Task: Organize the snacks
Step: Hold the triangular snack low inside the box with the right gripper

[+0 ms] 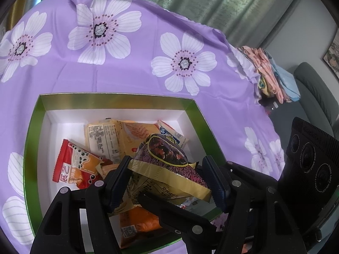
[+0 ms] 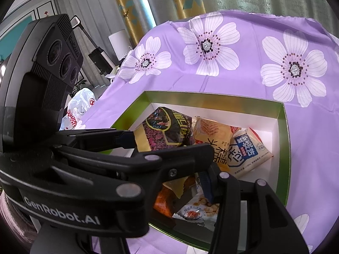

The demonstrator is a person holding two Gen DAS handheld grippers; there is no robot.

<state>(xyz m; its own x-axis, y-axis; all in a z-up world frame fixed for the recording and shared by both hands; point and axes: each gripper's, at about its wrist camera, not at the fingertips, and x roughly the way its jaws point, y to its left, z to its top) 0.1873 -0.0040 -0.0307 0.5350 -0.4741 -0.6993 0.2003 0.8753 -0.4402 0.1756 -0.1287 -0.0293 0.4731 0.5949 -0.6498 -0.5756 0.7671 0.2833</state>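
Snack sorting, late stage. A green-rimmed white box stands on a desk draped in a purple floral cloth, and most of the snacks visible already lie inside it. No loose packet shows on the cloth in either view, so little appears left beyond setting down the one in hand; whether more snacks wait out of view cannot be told.

The left gripper has its fingers closed against the ends of a purple-and-gold snack packet, held above the box interior. The right gripper hovers over the near part of the box; its fingers stand partly apart, and whether they pinch anything cannot be told.

Box contents: a red-and-orange packet, a pale yellow rice-cracker packet, a blue-and-white labelled packet, an orange packet, and a white packet printed with nuts.
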